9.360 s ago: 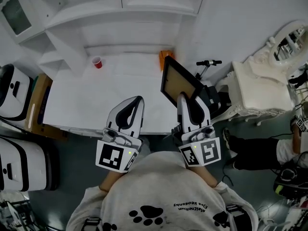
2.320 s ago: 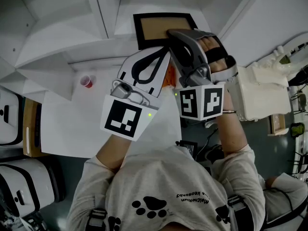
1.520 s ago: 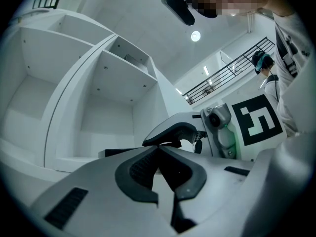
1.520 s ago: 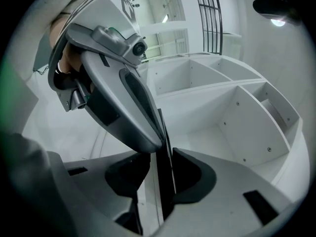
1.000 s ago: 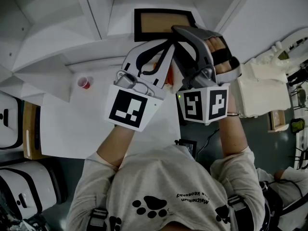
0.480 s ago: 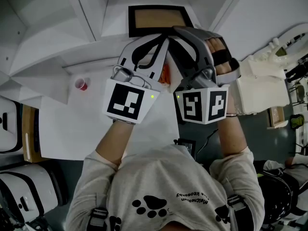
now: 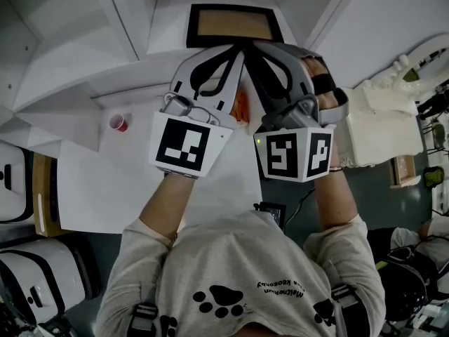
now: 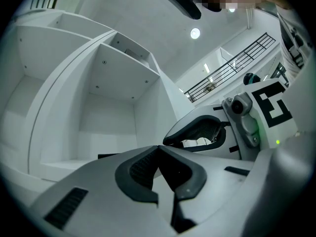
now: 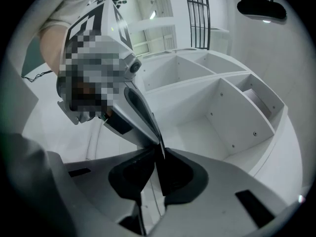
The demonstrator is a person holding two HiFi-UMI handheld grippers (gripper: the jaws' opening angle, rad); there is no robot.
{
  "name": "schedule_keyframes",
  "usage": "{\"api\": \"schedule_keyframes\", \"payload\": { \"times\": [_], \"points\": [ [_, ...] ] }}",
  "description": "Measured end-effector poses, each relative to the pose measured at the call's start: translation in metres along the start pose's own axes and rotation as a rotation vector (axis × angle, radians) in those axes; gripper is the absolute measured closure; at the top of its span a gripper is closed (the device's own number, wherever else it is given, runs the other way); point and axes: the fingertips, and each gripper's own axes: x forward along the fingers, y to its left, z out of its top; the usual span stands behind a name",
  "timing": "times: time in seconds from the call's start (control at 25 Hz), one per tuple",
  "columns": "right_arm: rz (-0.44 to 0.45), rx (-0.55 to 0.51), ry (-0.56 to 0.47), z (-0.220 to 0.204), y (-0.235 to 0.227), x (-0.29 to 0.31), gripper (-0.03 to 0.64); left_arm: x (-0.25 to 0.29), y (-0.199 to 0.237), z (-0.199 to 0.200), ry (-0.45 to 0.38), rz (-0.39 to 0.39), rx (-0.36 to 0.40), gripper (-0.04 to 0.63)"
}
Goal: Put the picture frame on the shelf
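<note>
The picture frame (image 7: 231, 25), black with a brown middle, stands in a white shelf compartment at the top of the head view. No gripper holds it. Both grippers reach up side by side just below its lower edge. My left gripper (image 7: 237, 53) (image 8: 158, 148) has its tips together and empty. My right gripper (image 7: 254, 46) (image 9: 159, 154) has just been closing and only a narrow gap is left between its jaws. In the right gripper view the tip of the left gripper's finger (image 9: 140, 117) shows in that gap; I cannot tell whether it touches.
White shelf compartments (image 8: 113, 107) (image 9: 227, 117) lie ahead of both grippers. A red cup (image 7: 117, 123) stands on the white table (image 7: 105, 188) at the left, and an orange object (image 7: 240, 107) shows between the grippers. White ornate furniture (image 7: 382, 118) is at the right.
The frame, earlier carried in my right gripper over the table, now stands on the shelf free of both grippers. Over the last second both hands have stayed nearly still.
</note>
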Motion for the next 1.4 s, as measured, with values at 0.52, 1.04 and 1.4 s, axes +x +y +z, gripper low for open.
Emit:
{"api": "schedule_keyframes", "payload": {
  "times": [0.52, 1.04, 1.4],
  "points": [
    [-0.011, 0.056, 0.040, -0.007, 0.000, -0.003, 0.575, 0.005, 0.000, -0.001, -0.010, 0.002, -0.001, 0.575],
    [-0.027, 0.294, 0.079, -0.021, -0.018, 0.009, 0.581, 0.004, 0.007, 0.000, 0.012, 0.012, -0.001, 0.575],
    [-0.118, 0.581, -0.027, -0.009, -0.022, -0.018, 0.580, -0.018, -0.014, 0.006, 0.059, 0.015, 0.027, 0.575]
  ]
}}
